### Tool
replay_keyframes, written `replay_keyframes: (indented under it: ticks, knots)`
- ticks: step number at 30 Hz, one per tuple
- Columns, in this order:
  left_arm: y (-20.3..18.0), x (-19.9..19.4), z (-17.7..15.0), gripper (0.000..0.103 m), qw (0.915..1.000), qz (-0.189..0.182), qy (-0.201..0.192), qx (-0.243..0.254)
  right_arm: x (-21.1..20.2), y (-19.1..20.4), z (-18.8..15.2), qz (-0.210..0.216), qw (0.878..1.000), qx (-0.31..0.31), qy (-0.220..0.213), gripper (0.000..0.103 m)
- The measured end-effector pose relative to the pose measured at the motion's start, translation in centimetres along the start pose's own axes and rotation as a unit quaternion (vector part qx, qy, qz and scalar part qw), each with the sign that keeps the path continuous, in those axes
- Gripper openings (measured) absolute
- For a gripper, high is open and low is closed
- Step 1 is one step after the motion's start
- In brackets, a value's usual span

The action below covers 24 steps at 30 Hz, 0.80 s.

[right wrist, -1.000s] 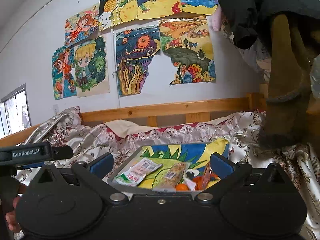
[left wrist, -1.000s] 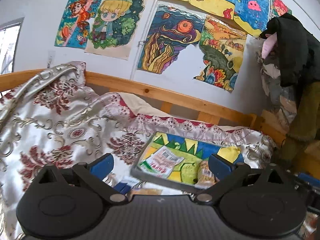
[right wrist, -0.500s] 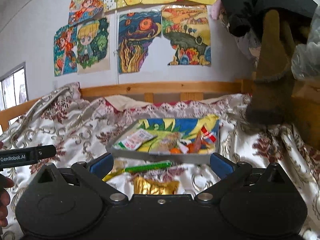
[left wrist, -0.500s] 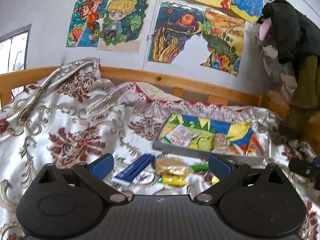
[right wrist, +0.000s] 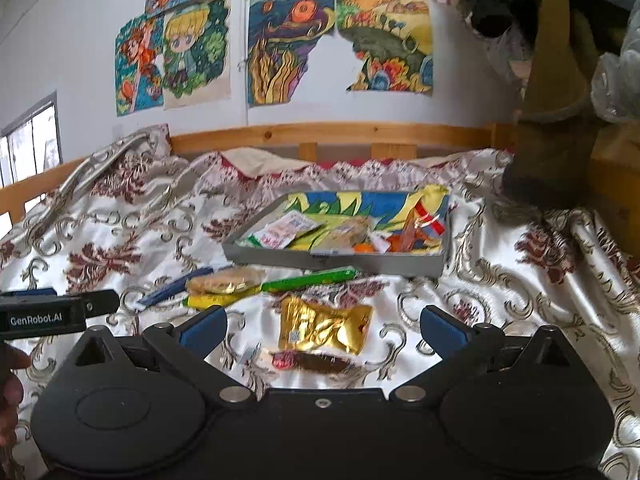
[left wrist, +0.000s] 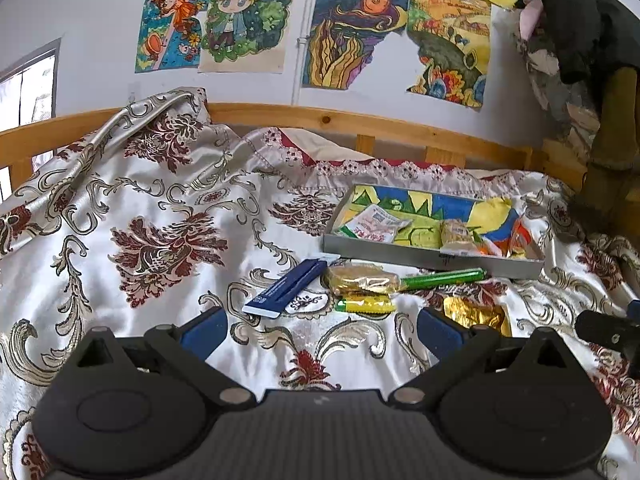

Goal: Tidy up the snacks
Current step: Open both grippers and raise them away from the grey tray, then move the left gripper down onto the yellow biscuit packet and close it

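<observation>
A grey tray [left wrist: 400, 254] [right wrist: 280, 256] with a colourful lining lies on the patterned bedspread and holds several snack packets. In front of it lie loose snacks: a blue packet [left wrist: 286, 290] [right wrist: 172, 286], a round cake in clear wrap [left wrist: 360, 278] [right wrist: 224, 280], a yellow stick [left wrist: 366, 305] [right wrist: 218, 300], a green stick [left wrist: 442, 279] [right wrist: 308, 278], a gold pouch [left wrist: 474, 314] [right wrist: 324, 328] and a dark red-ended bar [right wrist: 316, 362]. My left gripper [left wrist: 322, 330] is open and empty above the bedspread. My right gripper [right wrist: 324, 326] is open, straddling the gold pouch from above.
A wooden bed rail [left wrist: 360, 124] runs behind the bedspread, with paintings on the wall above. Dark and brown clothes [right wrist: 556, 120] hang at the right. The left gripper's body [right wrist: 52, 314] shows at the left of the right wrist view.
Both grippers have pulled back and tilted down; the loose snacks in front of the tray have come into view. Both stay open.
</observation>
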<state>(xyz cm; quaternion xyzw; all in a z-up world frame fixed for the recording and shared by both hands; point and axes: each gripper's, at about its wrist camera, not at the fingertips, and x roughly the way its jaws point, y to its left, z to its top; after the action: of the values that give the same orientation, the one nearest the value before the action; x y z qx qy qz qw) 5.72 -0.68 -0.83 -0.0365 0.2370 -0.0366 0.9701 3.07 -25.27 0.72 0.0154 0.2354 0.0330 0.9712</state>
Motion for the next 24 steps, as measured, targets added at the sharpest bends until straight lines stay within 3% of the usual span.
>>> replay_keyframes:
  ticks: [8, 24]
  knots:
    - [-0.2, 0.8, -0.5, 0.103, 0.9996, 0.006, 0.025, 0.011, 1.3, 0.1, -0.9, -0.005, 0.999, 0.012, 0.030, 0.102]
    - [-0.5, 1.3, -0.8, 0.103, 0.9994, 0.004, 0.032, 0.014, 2.5, -0.5, -1.5, -0.013, 0.998, 0.037, 0.044, 0.102]
